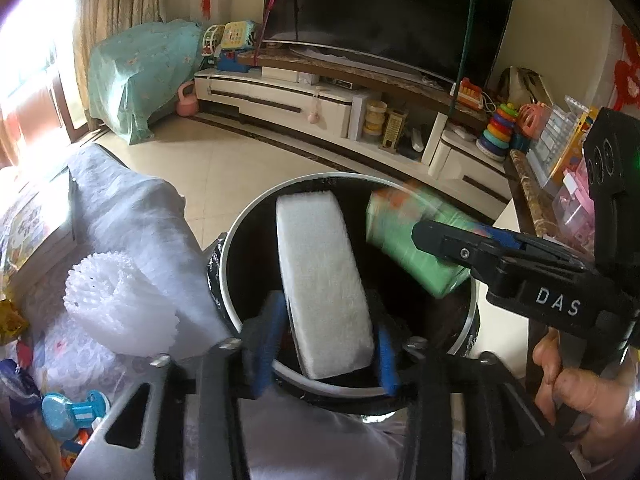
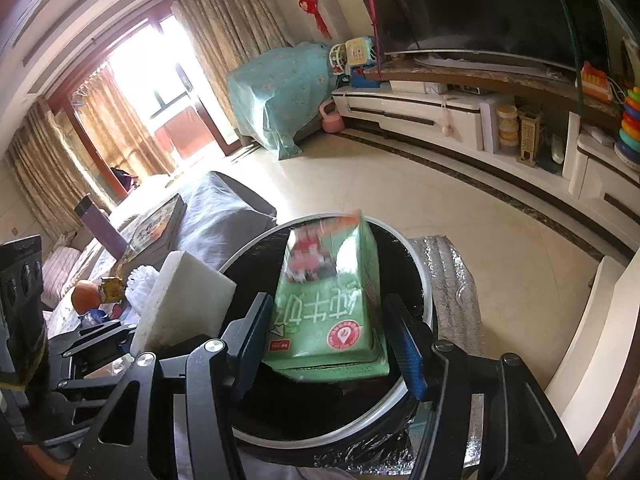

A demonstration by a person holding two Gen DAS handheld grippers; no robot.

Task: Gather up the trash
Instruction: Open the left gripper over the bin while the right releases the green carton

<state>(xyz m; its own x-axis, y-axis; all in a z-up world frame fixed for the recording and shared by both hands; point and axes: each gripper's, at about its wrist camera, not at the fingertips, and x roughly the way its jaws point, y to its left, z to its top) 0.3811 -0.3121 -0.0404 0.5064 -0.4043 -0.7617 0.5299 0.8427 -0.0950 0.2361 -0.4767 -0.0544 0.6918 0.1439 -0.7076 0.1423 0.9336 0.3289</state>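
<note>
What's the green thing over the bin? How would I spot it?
Find the round black trash bin with the pale rim. Above its opening, the right gripper has a green milk carton between its fingers. The neighbouring block is plain white foam; the carton has white writing and a red badge.

A desk (image 1: 132, 216) draped in a grey-white cloth carries a white foam fruit net (image 1: 120, 304), a picture book (image 1: 32, 232), a blue toy (image 1: 76, 410) and, seen from the right wrist, an orange (image 2: 86, 296). Beside it, a round black trash bin (image 1: 240, 248) stands on the beige tiled floor (image 1: 248, 160), as does a pink kettlebell (image 1: 187, 100) near the white TV cabinet (image 1: 280, 96).
</note>
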